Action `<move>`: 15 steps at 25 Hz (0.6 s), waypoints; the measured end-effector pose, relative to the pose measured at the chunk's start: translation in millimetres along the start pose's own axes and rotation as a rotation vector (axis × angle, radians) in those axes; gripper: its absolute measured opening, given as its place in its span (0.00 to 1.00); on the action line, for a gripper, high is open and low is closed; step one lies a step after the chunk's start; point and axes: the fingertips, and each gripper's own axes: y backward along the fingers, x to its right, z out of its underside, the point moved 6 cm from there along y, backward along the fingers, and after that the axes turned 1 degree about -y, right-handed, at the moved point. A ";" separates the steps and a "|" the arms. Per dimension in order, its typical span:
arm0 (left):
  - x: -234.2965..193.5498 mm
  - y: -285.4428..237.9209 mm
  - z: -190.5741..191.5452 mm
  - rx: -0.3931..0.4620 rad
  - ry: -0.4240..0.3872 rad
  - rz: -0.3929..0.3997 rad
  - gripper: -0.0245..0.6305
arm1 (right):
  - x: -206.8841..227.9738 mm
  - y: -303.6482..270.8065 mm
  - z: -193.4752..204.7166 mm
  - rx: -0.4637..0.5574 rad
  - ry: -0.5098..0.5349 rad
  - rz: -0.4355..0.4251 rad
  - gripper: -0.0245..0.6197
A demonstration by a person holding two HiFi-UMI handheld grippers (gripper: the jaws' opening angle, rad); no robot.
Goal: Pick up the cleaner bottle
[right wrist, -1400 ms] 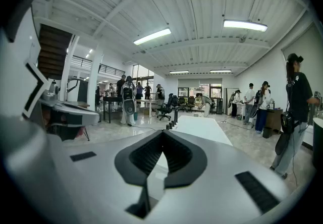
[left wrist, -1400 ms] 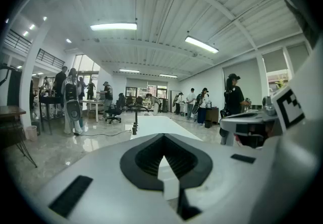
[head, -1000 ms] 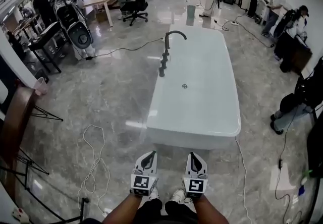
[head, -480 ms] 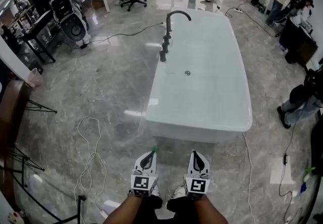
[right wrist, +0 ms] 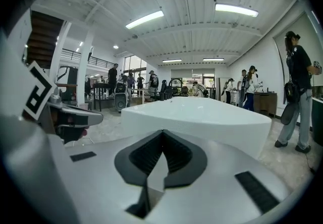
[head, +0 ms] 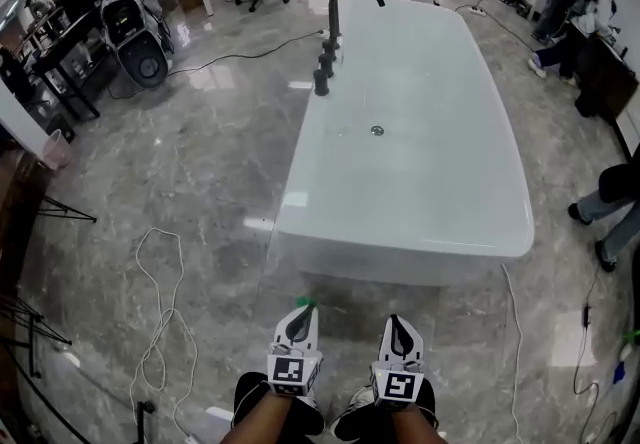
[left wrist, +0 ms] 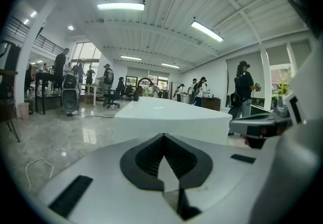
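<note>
— Down at the near end of the bathtub (head: 400, 244), low in the head view, both tools sat side by side: left gripper (head: 301, 312) and right gripper (head: 399, 324). Each had its jaws pressed together with nothing between them. Both gripper views just looked out over the tub's white wall. So where was the cleaner bottle?

— Honestly couldn't find it for sure. The only candidate was a tiny green speck (head: 306, 302) just past the left gripper's tip, near the foot of the tub. It was too small to call a bottle, and neither gripper view showed it.

— What would you have worried about from there?

— A few things, all guesses. First, grabbing blind. If that speck was the bottle, it sat so close under the left tool that the tool's own camera looked right over it, so a reach could've missed. Second, the jaws were closed. Going in like that would've shoved the bottle over instead of straddling it, and that glossy stone floor (head: 200, 182) looked like it'd let it skid. Third, the tub wall was right ahead and easy to bump. Also, a loose cable (head: 160, 312) lay off to the left, well apart, but a foot could've caught it.
</note>
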 end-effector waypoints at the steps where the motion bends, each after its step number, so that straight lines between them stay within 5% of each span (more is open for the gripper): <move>1: -1.0 -7.4 16.0 0.009 0.000 0.004 0.04 | 0.9 -5.7 14.3 0.014 0.005 0.001 0.06; 15: -5.1 -63.8 204.4 0.042 -0.057 -0.006 0.04 | 0.3 -72.8 193.0 0.080 0.002 -0.014 0.06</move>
